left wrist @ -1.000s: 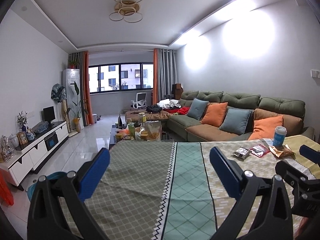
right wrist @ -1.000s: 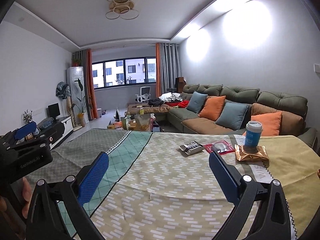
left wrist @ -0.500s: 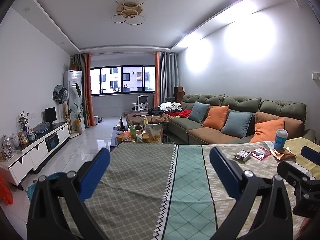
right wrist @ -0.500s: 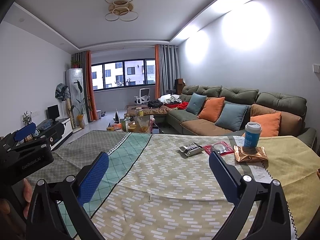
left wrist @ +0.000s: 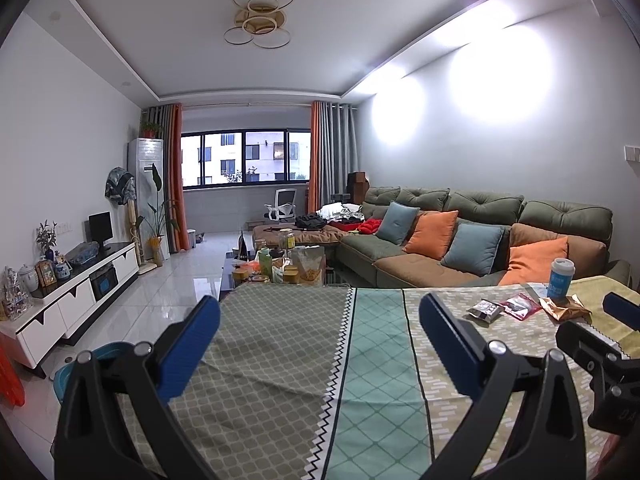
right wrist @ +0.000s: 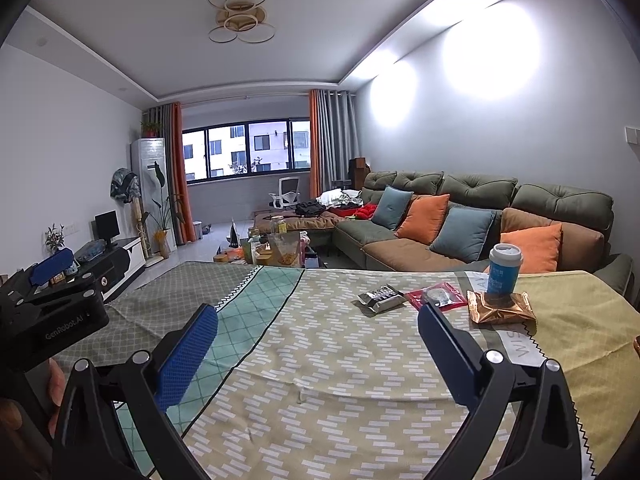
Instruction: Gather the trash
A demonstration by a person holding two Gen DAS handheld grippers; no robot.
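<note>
Trash lies on the tablecloth at the far right: a silver-black wrapper (right wrist: 380,298), a red packet (right wrist: 438,296), a crumpled gold wrapper (right wrist: 502,308) and a blue paper cup (right wrist: 504,268) standing on the gold wrapper. In the left wrist view they show smaller: the silver wrapper (left wrist: 485,311), the red packet (left wrist: 520,306), the gold wrapper (left wrist: 565,309) and the cup (left wrist: 560,278). My right gripper (right wrist: 318,344) is open and empty, short of the trash. My left gripper (left wrist: 320,340) is open and empty over the green part of the cloth.
The table (right wrist: 320,400) carries a patterned green and yellow cloth. A blue bin (left wrist: 80,364) stands on the floor at its left. Beyond are a cluttered coffee table (left wrist: 280,268), a sofa with cushions (left wrist: 460,240) and a TV cabinet (left wrist: 72,292).
Both views have tilted slightly, so the table and trash sit a little lower in frame. Both grippers stay open and empty.
</note>
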